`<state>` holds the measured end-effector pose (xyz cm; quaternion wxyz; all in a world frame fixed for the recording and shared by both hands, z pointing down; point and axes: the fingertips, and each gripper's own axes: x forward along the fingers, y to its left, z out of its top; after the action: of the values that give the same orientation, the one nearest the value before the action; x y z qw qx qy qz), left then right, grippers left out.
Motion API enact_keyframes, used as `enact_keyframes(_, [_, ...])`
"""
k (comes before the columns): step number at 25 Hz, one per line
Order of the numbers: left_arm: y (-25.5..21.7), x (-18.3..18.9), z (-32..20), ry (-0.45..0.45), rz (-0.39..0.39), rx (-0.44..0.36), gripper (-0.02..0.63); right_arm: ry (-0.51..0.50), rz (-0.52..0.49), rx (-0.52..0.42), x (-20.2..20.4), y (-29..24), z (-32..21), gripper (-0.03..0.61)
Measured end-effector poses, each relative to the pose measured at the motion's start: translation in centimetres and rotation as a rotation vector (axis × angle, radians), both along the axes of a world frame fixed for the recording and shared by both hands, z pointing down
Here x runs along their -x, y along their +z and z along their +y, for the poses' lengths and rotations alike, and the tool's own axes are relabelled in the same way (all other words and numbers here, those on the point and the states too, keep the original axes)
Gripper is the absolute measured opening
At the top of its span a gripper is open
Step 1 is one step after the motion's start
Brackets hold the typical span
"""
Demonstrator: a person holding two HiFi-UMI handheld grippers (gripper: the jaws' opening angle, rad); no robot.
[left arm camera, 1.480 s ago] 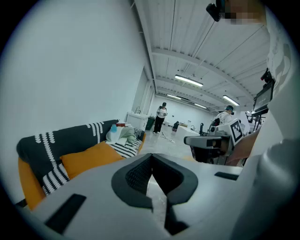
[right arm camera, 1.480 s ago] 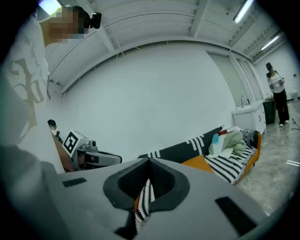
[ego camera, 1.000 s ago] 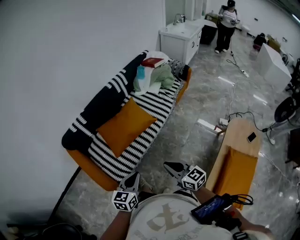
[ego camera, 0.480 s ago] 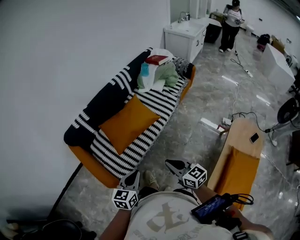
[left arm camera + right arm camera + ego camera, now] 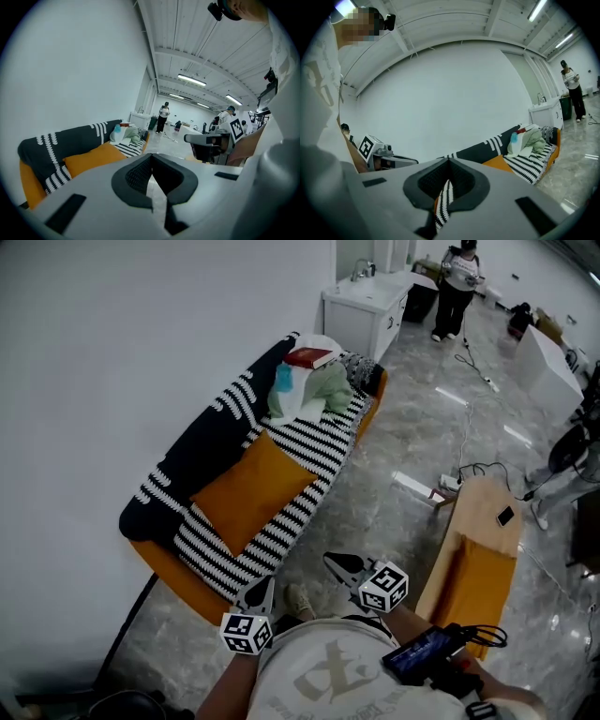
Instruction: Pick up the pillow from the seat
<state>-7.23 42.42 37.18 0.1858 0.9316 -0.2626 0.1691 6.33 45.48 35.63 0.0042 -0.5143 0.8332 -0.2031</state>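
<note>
Orange pillow (image 5: pixel 251 491), one, lies on the one striped sofa (image 5: pixel 274 531).

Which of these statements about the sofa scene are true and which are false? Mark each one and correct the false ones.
1. The orange pillow lies on the striped blanket. True.
2. The left gripper is clamped on the pillow. False: its jaws are shut on nothing, and it is apart from the pillow.
3. A red book rests on top of the clothes pile. True.
4. The right gripper has its jaws wide open. False: its jaws are together, with nothing held between them.
</note>
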Motion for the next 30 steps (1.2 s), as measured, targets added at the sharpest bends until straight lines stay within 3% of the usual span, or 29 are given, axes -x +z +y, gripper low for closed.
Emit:
enact_keyframes(17, [-2.0,-1.1,-8.4,0.017,0.018,0.003,0.009,0.069,0.012,0.042,-2.4,-1.7,-7.5,0.012])
enact_keyframes(30, [-1.5,3.2,-14.9,-0.039,0.008,0.008,0.010,0.039,0.021,0.057,0.7,-1.7,-14.9,0.012])
